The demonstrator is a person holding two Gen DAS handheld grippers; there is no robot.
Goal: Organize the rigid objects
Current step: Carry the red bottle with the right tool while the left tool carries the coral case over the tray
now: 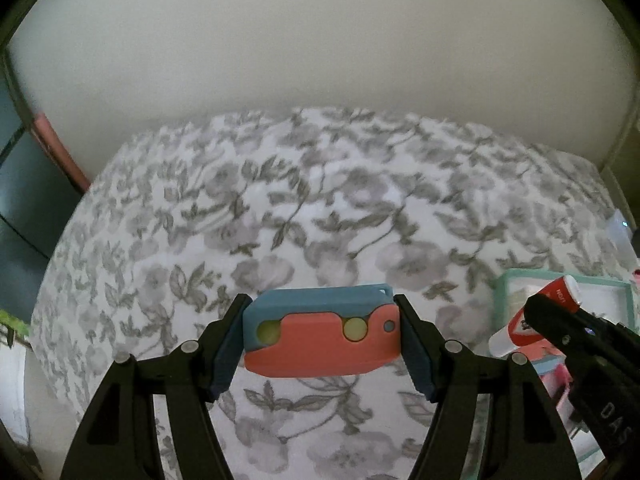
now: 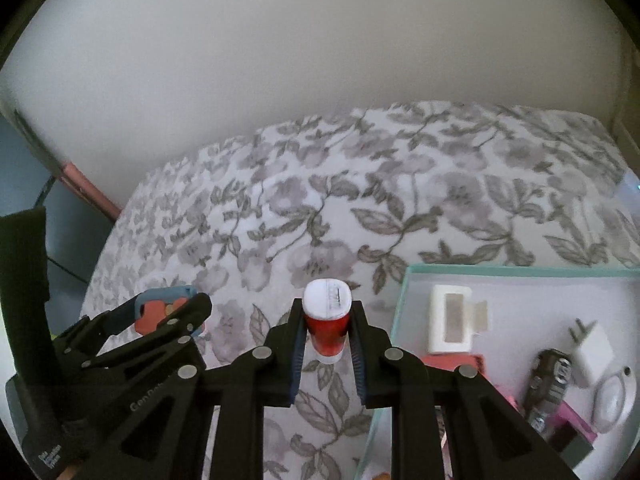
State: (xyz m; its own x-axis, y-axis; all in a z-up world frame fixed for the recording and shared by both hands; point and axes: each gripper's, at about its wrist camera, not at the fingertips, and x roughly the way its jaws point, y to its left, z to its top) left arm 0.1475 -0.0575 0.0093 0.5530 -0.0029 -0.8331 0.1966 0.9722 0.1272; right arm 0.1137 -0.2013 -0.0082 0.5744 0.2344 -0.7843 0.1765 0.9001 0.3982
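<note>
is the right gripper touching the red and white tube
Touching. The right wrist view shows the right gripper shut on the red and white tube, both pads pressed against its red sides.

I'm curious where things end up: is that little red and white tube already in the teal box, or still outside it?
Still outside. The right gripper holds the red and white tube above the flowered cloth, left of the teal box.

wall (image 1: pixel 320 40): plain off-white | floral bedsheet (image 1: pixel 280 208): grey-on-white | light: dim
</note>
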